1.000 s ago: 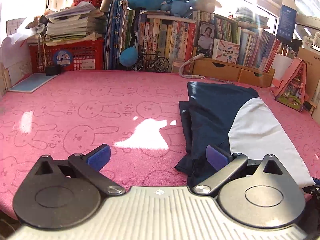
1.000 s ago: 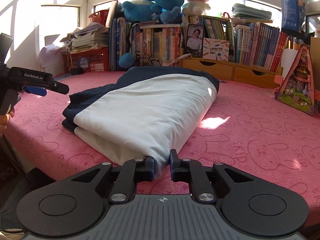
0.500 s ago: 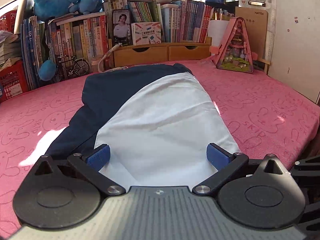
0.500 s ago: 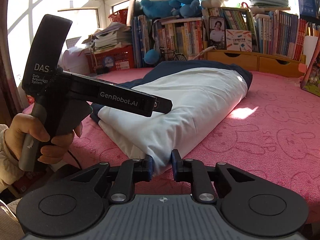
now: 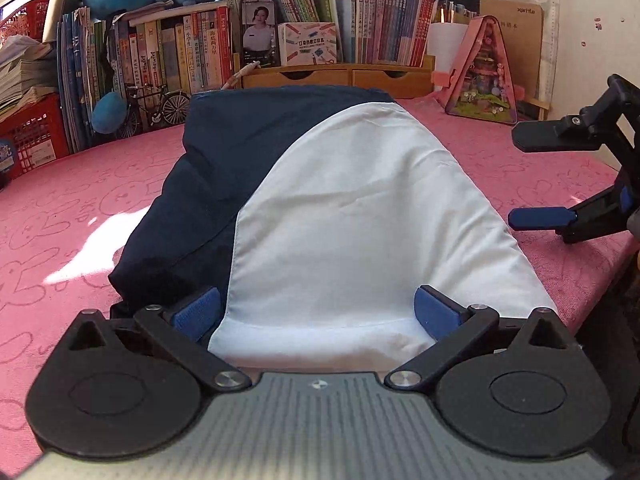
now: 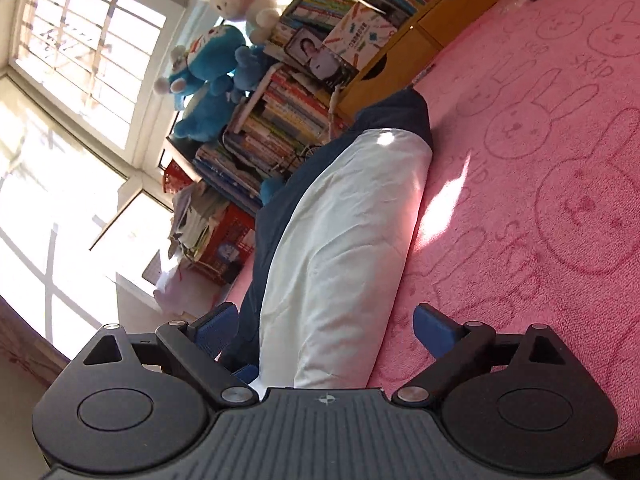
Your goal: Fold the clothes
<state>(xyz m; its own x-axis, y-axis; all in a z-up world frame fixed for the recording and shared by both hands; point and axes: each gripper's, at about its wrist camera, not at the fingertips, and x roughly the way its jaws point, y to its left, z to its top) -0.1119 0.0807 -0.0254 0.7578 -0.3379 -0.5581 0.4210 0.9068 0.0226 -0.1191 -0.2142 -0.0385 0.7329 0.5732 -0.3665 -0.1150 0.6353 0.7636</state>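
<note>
On the pink worktop (image 5: 80, 208), printed with rabbit outlines and the word "SKIP", your folded navy-and-white garment (image 5: 352, 216) lies lengthwise, its near end at the front edge and its far end toward the bookshelf (image 5: 360, 32). Your left hand-held gripper (image 5: 316, 312) is spread wide, blue pads either side of the white panel's near edge, gripping nothing. Your right hand-held gripper (image 6: 324, 328) is rolled on its side and likewise wide open, one pad beside the navy layers, the other over bare pink cloth, with the garment's near end between them and not pinched. From the left wrist view, that right tool appears at the frame's right edge, apart from the cloth. A cardboard box (image 5: 516, 32) at the back reads "xarhte", though the print is small; writing on the book spines cannot be read.
</note>
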